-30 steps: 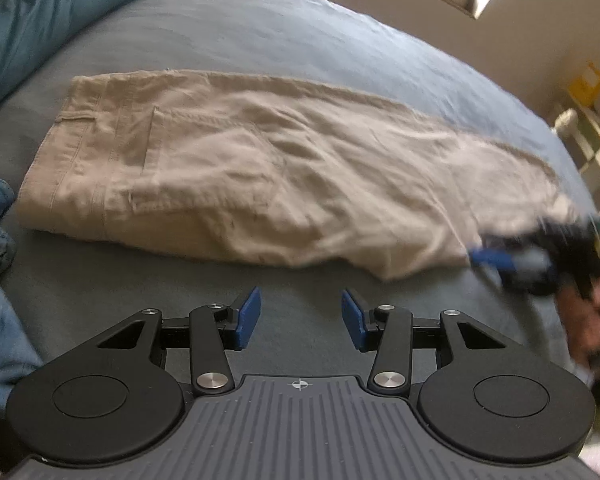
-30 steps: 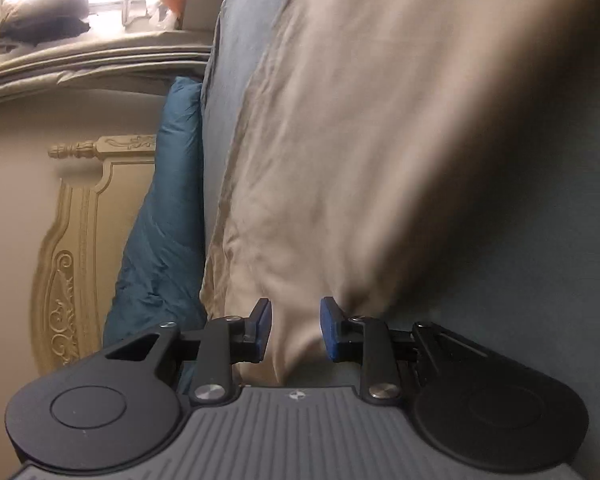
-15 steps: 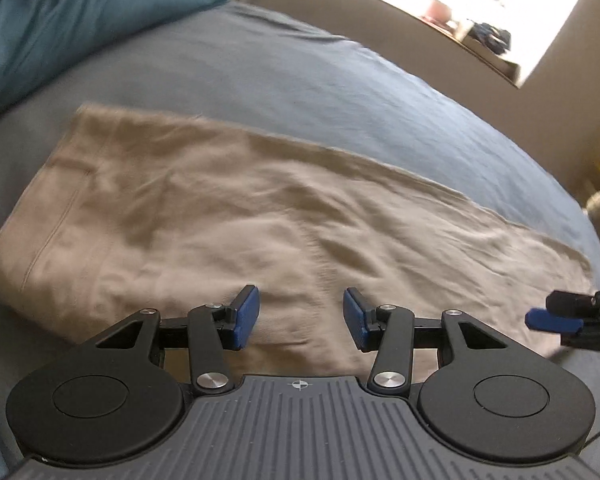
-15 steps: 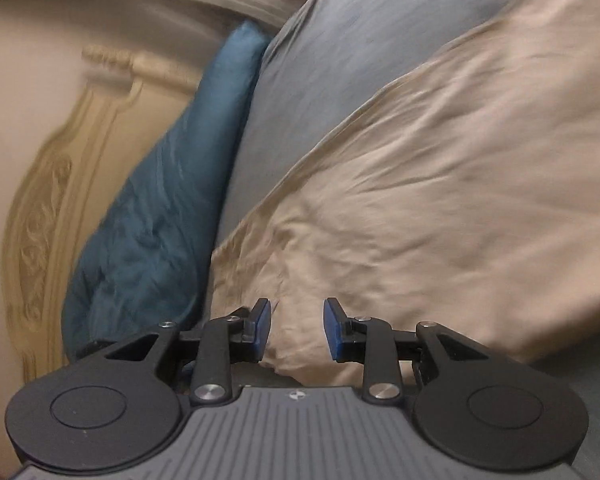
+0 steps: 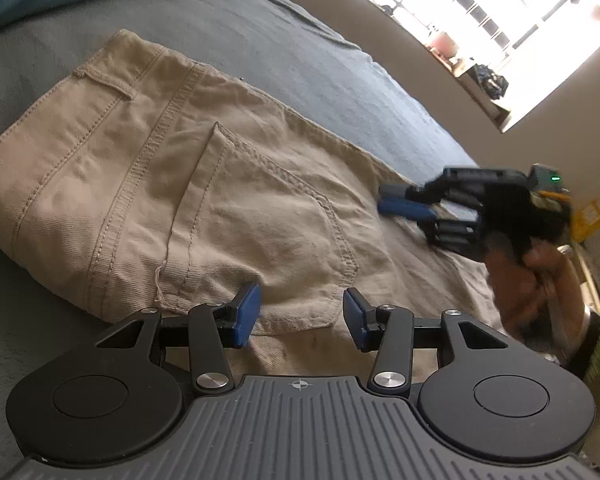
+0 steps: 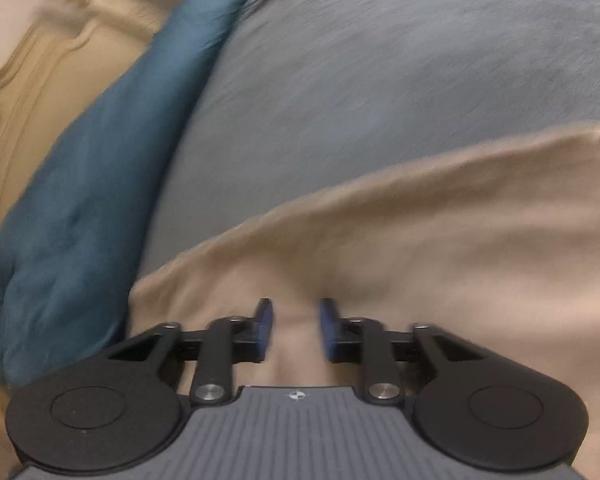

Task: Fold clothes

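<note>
Beige trousers (image 5: 172, 184) lie flat on the grey-blue bed, waistband at the left, back pocket up. My left gripper (image 5: 298, 318) is open and empty, low over the pocket's lower edge. My right gripper (image 5: 404, 202) hovers over the trouser leg at the right, held in a hand. In the right wrist view the right gripper (image 6: 296, 330) has its jaws apart, with beige cloth (image 6: 440, 248) lying between and under the fingers; the view is blurred.
A teal pillow (image 6: 100, 184) lies along the carved beige headboard (image 6: 24, 80). The grey-blue bedsheet (image 5: 320, 52) stretches beyond the trousers. A bright window sill with small items (image 5: 476, 68) is at the far right.
My left gripper has moved in low over the pocket. My right gripper has travelled from the leg's end up along the leg, towards the waist.
</note>
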{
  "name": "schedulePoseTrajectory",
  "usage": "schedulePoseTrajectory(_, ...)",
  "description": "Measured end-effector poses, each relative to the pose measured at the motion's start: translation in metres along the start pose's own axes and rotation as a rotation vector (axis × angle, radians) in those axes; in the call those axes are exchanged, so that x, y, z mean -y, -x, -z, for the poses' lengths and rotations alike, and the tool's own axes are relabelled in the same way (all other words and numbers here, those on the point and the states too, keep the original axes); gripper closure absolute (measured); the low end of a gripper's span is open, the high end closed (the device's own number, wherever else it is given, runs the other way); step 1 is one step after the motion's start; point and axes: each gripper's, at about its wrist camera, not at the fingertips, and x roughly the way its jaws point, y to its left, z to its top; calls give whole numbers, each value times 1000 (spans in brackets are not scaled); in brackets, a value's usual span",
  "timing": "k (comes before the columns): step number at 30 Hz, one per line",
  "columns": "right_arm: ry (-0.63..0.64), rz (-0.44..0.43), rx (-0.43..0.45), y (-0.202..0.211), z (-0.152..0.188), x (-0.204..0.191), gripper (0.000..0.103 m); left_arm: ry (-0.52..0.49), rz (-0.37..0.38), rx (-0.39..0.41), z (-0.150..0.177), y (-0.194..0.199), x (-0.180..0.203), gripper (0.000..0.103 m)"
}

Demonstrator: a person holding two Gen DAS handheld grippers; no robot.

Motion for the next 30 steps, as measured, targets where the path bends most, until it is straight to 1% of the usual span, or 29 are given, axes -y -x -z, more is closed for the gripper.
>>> schedulePoseTrajectory(1,-62,-17,33,5,-6,6,85,0,8,1,0,0,-1,57)
schedulePoseTrajectory(2,-98,-34,62,11,-11,8,84,5,19,4,0,1,-3,57)
schedulePoseTrajectory(3,-78,-52,72,15,-13,2,82,4,28,7,1,1,-5,57)
schedulePoseTrajectory(4,-47,-78,54,16,-13,-7,82,-1,36,10,1,2,-6,57)
schedulePoseTrajectory(5,-23,-110,11,11,-10,-18,80,1,47,13,2,2,-8,57)
schedulePoseTrajectory(6,3,-139,-44,1,-5,-29,75,2,58,15,2,3,-10,57)
schedulePoseTrajectory(7,35,-148,-97,-11,1,-40,74,12,67,18,3,3,-12,57)
schedulePoseTrajectory(9,98,-134,-190,-41,10,-58,73,27,82,25,4,3,-15,57)
schedulePoseTrajectory(10,120,-107,-207,-55,12,-63,73,31,87,28,4,3,-16,57)
schedulePoseTrajectory(12,145,-53,-187,-77,10,-67,77,33,95,34,5,3,-18,57)
schedulePoseTrajectory(14,63,-70,-94,-82,-1,-63,76,34,97,36,5,2,-18,57)
schedulePoseTrajectory(15,22,-80,-53,-79,-5,-62,74,35,98,36,5,2,-18,57)
schedulePoseTrajectory(16,0,-95,-35,-77,-7,-63,74,36,100,34,4,2,-18,57)
schedulePoseTrajectory(18,37,-147,-94,-79,-2,-74,72,39,104,28,3,3,-19,57)
schedulePoseTrajectory(20,97,-189,-202,-89,11,-88,68,45,114,23,3,5,-20,57)
schedulePoseTrajectory(21,134,-199,-248,-96,17,-96,68,51,120,23,4,5,-22,57)
schedulePoseTrajectory(22,177,-178,-271,-105,22,-103,68,60,125,26,5,4,-24,57)
schedulePoseTrajectory(23,205,-143,-270,-113,27,-107,69,68,129,30,6,5,-25,57)
schedulePoseTrajectory(24,198,-115,-241,-117,29,-106,71,68,130,33,7,6,-24,57)
schedulePoseTrajectory(26,105,-97,-135,-111,25,-95,73,63,124,37,8,10,-23,57)
schedulePoseTrajectory(27,66,-88,-86,-105,22,-90,69,59,118,38,8,13,-21,57)
schedulePoseTrajectory(28,40,-79,-42,-92,19,-87,68,54,102,53,8,21,-20,57)
schedulePoseTrajectory(29,14,-69,2,-79,15,-83,67,48,85,68,9,29,-18,55)
schedulePoseTrajectory(30,-8,-75,26,-66,12,-79,67,46,65,104,9,39,-18,53)
